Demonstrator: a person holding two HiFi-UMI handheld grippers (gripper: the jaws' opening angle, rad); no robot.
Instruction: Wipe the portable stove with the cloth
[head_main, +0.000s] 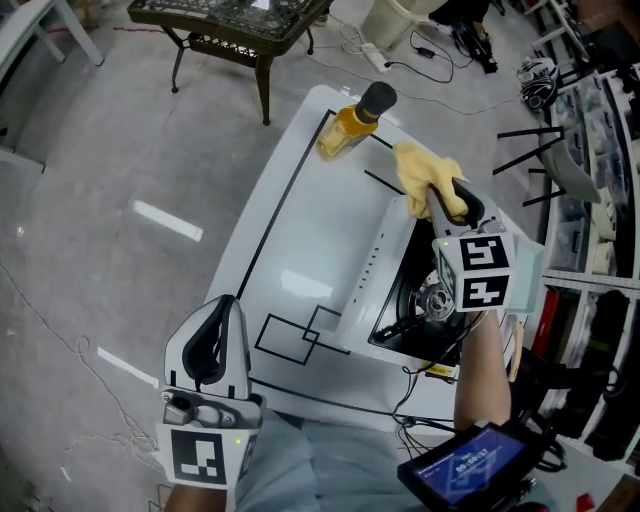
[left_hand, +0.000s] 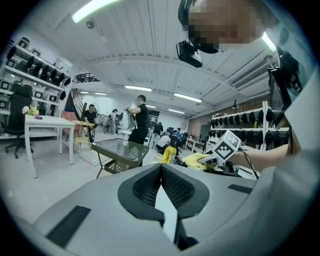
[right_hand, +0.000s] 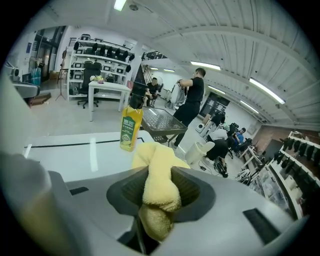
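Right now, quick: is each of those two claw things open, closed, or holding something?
The left gripper: closed, nothing between its jaws.
The right gripper: closed on the cloth.

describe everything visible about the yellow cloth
The cloth is pale yellow, soft and fuzzy like terry, bunched into a thick crumpled roll. The right claw is shut on it, pads squeezing its middle, one end flopping forward past the tips. It hangs over the white table by the stove's far end, near a yellow bottle. Whether it touches the table is unclear.
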